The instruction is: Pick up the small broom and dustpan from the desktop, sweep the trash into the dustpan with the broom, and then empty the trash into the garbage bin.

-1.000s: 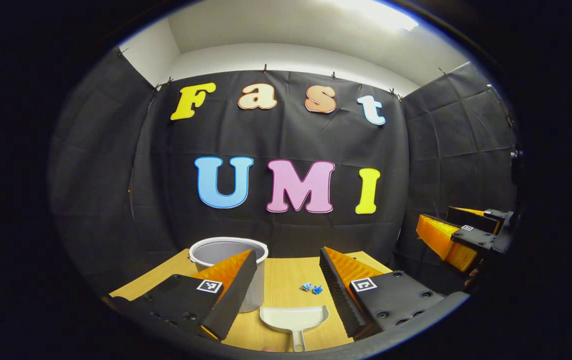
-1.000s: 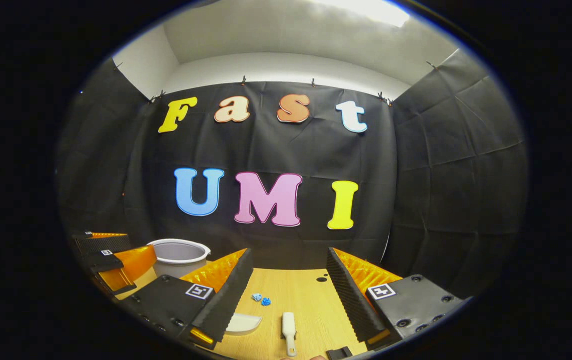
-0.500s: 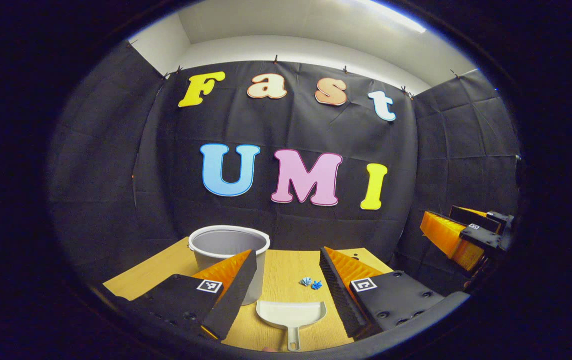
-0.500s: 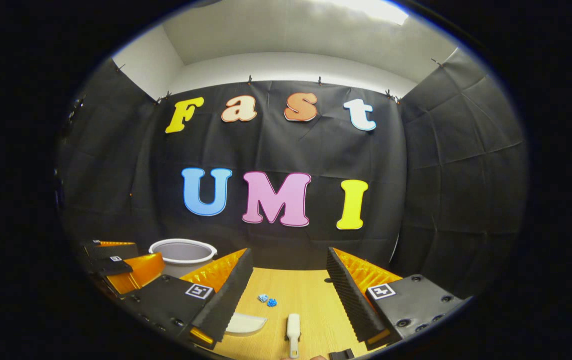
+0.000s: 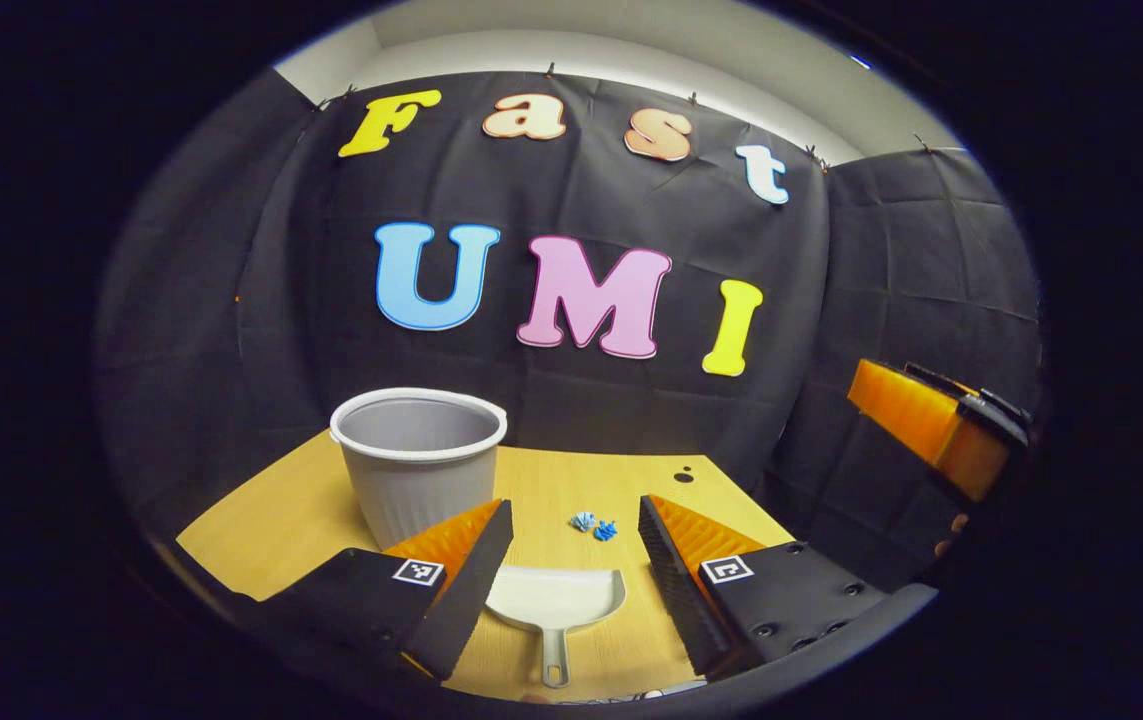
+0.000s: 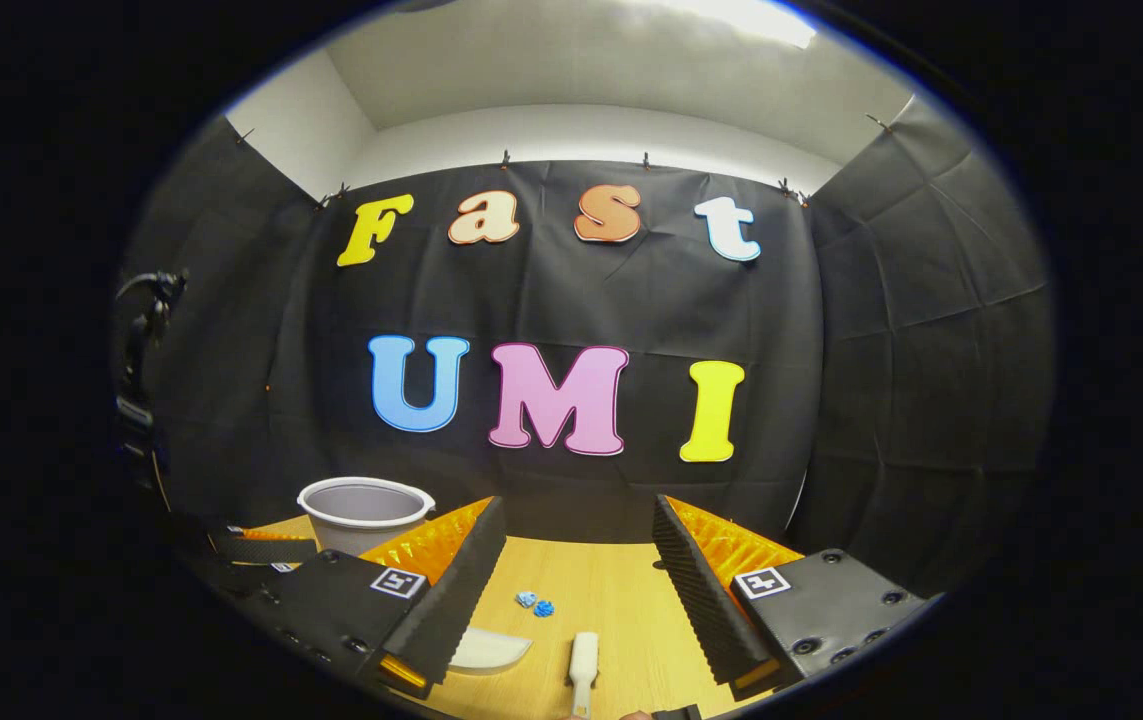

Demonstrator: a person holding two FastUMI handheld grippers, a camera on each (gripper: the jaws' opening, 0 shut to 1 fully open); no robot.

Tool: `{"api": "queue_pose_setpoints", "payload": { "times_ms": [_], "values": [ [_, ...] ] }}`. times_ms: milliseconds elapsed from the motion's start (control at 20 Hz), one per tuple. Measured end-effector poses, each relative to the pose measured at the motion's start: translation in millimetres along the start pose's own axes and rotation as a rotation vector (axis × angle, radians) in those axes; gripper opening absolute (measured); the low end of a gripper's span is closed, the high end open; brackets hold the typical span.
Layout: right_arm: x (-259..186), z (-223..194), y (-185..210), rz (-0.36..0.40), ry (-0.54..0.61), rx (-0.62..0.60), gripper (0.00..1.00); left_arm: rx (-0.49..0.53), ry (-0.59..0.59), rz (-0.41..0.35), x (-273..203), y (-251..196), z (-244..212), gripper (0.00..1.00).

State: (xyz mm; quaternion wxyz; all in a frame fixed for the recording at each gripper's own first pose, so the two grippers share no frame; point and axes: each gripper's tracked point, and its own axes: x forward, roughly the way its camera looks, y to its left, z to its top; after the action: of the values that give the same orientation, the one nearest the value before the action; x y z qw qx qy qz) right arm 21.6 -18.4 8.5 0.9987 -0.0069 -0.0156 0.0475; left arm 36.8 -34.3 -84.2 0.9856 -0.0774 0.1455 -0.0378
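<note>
On the desk (image 5: 311,510), in the left gripper view, we see the white dustpan (image 5: 556,600) lying flat with its handle toward the camera, framed between the fingers of the left hand-held gripper (image 5: 571,530), which are spread wide and touch nothing. Just beyond the pan's mouth lie two small blue scraps of trash (image 5: 594,524), close together, and to their left stands the grey bin (image 5: 418,460), upright and open-topped. At the right edge of that view we can make out the right hand-held gripper (image 5: 941,425) held above the level of the desk, with a fingertip of the person's hand just under it. In the right gripper view, the right hand-held gripper (image 6: 576,545) also has its fingers spread apart with nothing between them; below the gap lies the white broom (image 6: 583,665), lengthwise toward the camera, its lower end cut off by the edge of the view. The dustpan (image 6: 491,648) shows to the broom's left, partly hidden behind the gripper's left finger, the trash (image 6: 535,602) lies on the desk (image 6: 621,600) a little beyond both, and the bin (image 6: 363,512) stands farther back on the left. The left hand-held gripper (image 6: 261,548) appears low at the left, in front of the bin.
</note>
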Motion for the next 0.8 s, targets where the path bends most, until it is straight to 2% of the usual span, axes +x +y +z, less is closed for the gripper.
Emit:
{"api": "queue_pose_setpoints", "payload": {
  "times_ms": [100,150,200,250,300,350,450,500,700,750,800],
  "values": [
    [3,-6,-5,0.000,0.014,0.004,0.90,-0.016,0.079,-0.024,13,-4,-25,0.76],
    [6,-10,-9,-0.001,0.027,0.010,0.96,-0.027,0.123,-0.025,21,-3,-38,0.76],
    [9,-15,-13,-0.002,0.046,0.019,0.90,-0.037,0.171,-0.019,26,-1,-52,0.76],
    [11,-19,-17,-0.009,0.067,0.032,0.90,-0.043,0.223,-0.013,31,0,-66,0.76],
    [14,-22,-22,-0.014,0.082,0.046,0.96,-0.041,0.299,-0.010,34,1,-81,0.76],
    [17,-24,-27,-0.019,0.091,0.054,0.90,-0.036,0.374,-0.005,36,0,-95,0.77],
    [23,-30,-38,-0.026,0.106,0.053,0.90,-0.027,0.475,0.009,45,2,-115,0.79],
    [26,-34,-42,-0.024,0.113,0.049,0.96,-0.036,0.513,0.019,49,2,-121,0.79],
    [38,-53,-56,0.006,0.158,0.070,0.96,-0.065,0.710,0.018,56,4,-162,0.78],
    [42,-59,-58,0.021,0.173,0.081,0.91,-0.065,0.763,0.021,58,6,-172,0.79],
    [47,-66,-60,0.036,0.189,0.087,0.96,-0.067,0.822,0.046,60,4,-186,0.78]
  ]
}}
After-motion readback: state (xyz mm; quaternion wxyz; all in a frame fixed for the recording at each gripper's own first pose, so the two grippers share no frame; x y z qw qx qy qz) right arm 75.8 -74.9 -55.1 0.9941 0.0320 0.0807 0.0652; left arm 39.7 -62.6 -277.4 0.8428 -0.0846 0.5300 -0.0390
